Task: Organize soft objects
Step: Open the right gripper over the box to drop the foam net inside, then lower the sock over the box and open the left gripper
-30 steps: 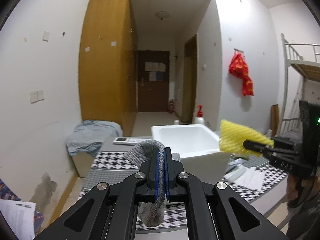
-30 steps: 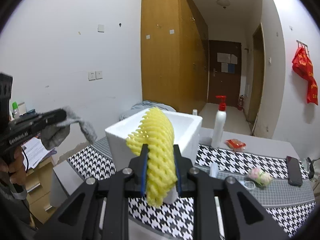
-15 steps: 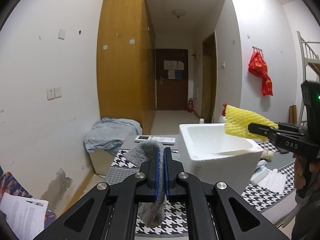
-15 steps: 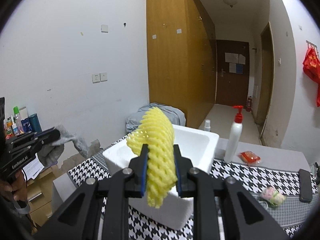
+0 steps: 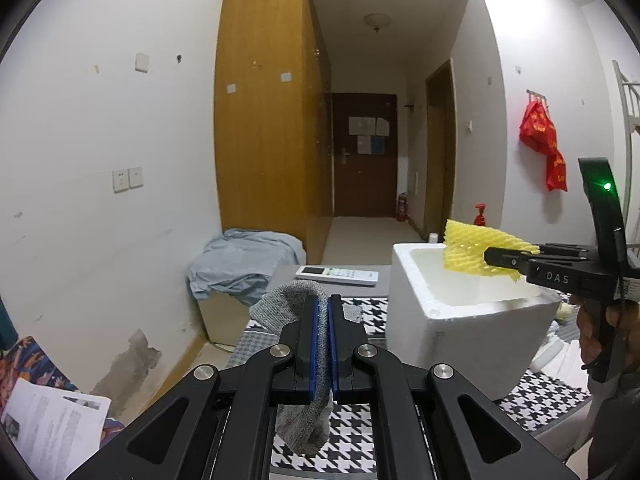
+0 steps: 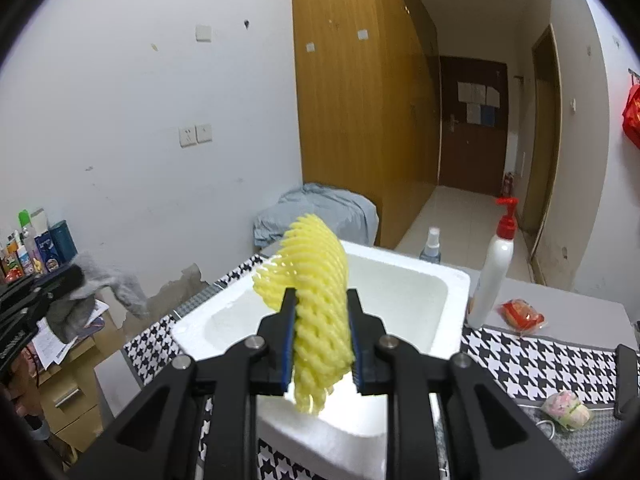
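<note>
My left gripper [image 5: 324, 312] is shut on a grey knitted sock [image 5: 286, 306] that droops on both sides of the pads. It hangs to the left of a white foam box [image 5: 472, 332] on the houndstooth table. The right gripper [image 6: 321, 306] is shut on a yellow foam net [image 6: 316, 276], held over the near rim of the foam box [image 6: 400, 304]. The left wrist view shows that yellow net [image 5: 472, 248] above the box opening. In the right wrist view the sock [image 6: 96, 284] and left gripper [image 6: 72, 276] appear at the far left, blurred.
A white pump bottle [image 6: 494, 268], a small spray bottle [image 6: 431, 246], a red packet [image 6: 520, 312] and a pink-green soft ball [image 6: 568, 408] lie around the box. A remote [image 5: 338, 274] rests behind it. Grey cloth [image 5: 244, 256] covers a low cabinet; papers [image 5: 52, 428] lie lower left.
The right gripper carried the yellow net from beside the box to over its opening. The left gripper with the sock drifted left, so the box now sits further right in its view.
</note>
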Demonstrator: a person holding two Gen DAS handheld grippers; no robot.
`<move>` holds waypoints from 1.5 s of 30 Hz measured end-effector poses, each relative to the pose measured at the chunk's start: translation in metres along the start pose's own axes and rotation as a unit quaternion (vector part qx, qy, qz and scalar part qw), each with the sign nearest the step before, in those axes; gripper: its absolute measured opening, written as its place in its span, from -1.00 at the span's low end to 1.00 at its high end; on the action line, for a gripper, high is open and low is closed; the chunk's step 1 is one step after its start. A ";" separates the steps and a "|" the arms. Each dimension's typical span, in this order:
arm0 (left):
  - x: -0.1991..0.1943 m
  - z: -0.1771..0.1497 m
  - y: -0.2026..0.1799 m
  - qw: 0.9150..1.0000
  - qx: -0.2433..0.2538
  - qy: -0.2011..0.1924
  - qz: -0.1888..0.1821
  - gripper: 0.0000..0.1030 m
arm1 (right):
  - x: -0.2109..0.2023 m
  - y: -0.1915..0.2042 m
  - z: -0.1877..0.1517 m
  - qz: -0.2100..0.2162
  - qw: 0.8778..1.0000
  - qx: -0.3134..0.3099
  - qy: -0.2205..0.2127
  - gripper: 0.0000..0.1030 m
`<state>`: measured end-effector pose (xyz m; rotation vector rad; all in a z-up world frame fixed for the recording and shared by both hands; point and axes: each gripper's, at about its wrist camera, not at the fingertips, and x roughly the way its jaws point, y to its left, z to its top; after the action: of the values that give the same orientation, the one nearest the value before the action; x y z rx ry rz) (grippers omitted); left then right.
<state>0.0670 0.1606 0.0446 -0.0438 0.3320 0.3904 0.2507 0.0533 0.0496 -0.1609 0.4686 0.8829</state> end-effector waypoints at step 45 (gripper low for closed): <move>0.026 0.068 -0.060 0.989 0.050 -0.029 -0.139 -0.91 | -0.087 -0.054 -0.037 -0.121 0.989 0.074 -0.051 0.99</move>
<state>0.1333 0.1214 0.0993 0.0197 0.2824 0.0971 0.2331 -0.0546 0.0533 -0.0353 0.4082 0.6125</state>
